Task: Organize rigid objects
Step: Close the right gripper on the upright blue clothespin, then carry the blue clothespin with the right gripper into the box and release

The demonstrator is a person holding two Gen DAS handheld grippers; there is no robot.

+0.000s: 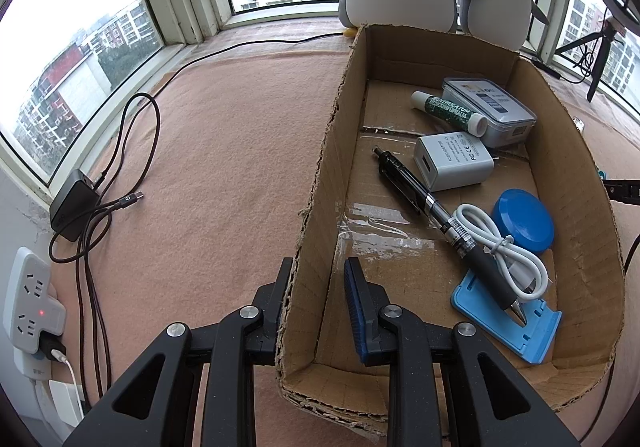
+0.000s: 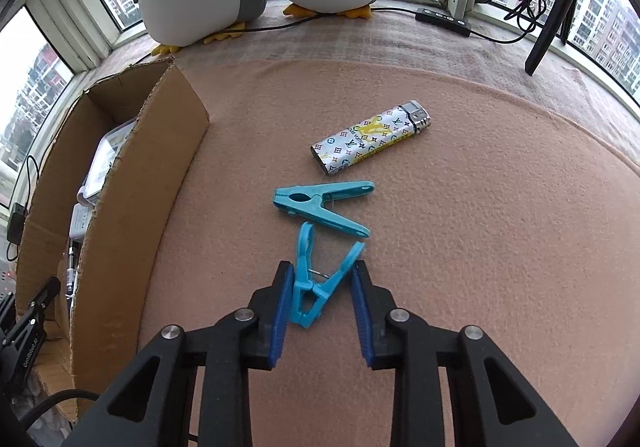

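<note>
a: how did the right claw [image 2: 322,301] stand?
b: its pads flanked a blue clothespin [image 2: 316,279] on the pink surface [image 2: 480,247]. one pad touched it and the other met a handle tip, but i couldn't tell whether they pressed.
a: what lay beyond it?
b: a second blue clothespin [image 2: 322,207] just past the first, then a patterned lighter [image 2: 370,137], both apart from the box.
a: and the left claw [image 1: 316,311]?
b: clamped on the near left wall of the cardboard box [image 1: 320,183], one finger outside, one inside.
a: what was in the box?
b: a black pen [image 1: 424,203], a white cable [image 1: 504,251], a blue lid [image 1: 528,219], a blue stand [image 1: 516,327], a grey adapter [image 1: 454,161], a tube [image 1: 448,108] and a clear case [image 1: 496,107] toward the far end.
</note>
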